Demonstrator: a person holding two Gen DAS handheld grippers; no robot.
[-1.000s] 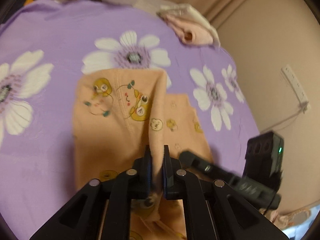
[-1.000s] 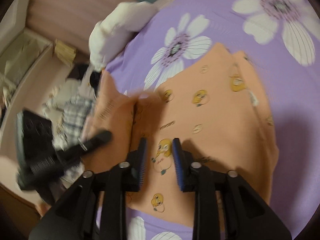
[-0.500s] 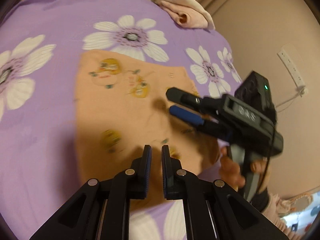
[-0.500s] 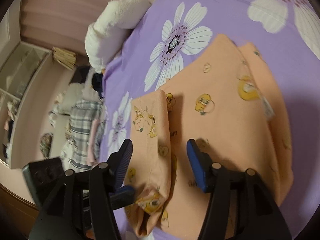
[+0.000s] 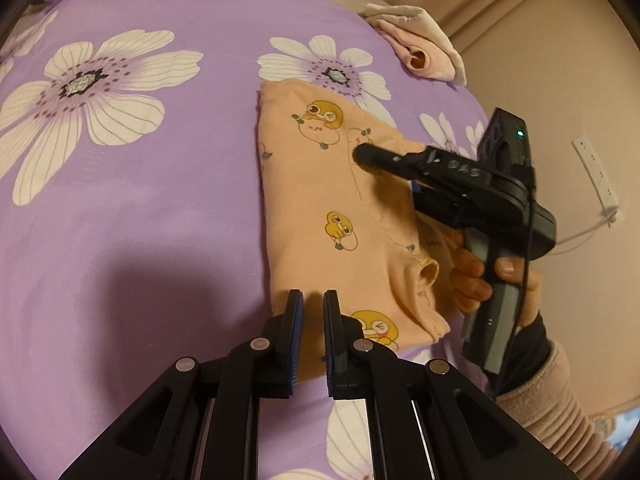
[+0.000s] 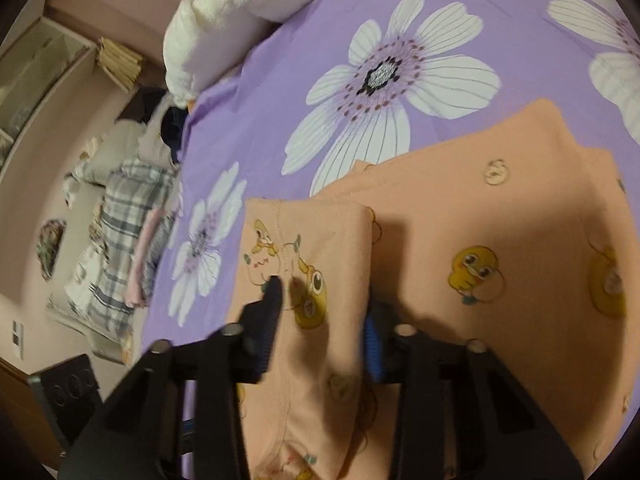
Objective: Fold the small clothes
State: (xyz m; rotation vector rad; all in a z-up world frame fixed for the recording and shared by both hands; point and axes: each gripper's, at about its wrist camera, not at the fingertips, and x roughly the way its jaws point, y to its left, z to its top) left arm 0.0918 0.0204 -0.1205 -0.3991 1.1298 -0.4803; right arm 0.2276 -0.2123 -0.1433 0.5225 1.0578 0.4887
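Note:
A small orange garment [image 5: 328,200] printed with yellow ducks lies folded into a long strip on the purple flowered bedsheet [image 5: 140,200]. My left gripper [image 5: 312,308] is shut and empty, hovering at the strip's near end. From the right, my right gripper [image 5: 388,176] reaches in, held by a person's hand [image 5: 472,276]. One of its fingers lies on top of the fold and the other is tucked beneath its edge. In the right wrist view the folded flap [image 6: 312,240] spans between the fingers of the right gripper [image 6: 322,306]. Its jaws are closing, the cloth still flat between them.
A pink bundled cloth [image 5: 420,52] sits at the bed's far edge near the wall. A white pillow [image 6: 240,12] lies at the far left of the bed. Beyond that edge, plaid clothes [image 6: 120,216] are on the floor. A wall socket [image 5: 596,176] is at the right.
My left gripper let go of the lifted cloth edge and drew back to the garment's near end. My right gripper opened wide, slid over the folded flap and narrowed around it.

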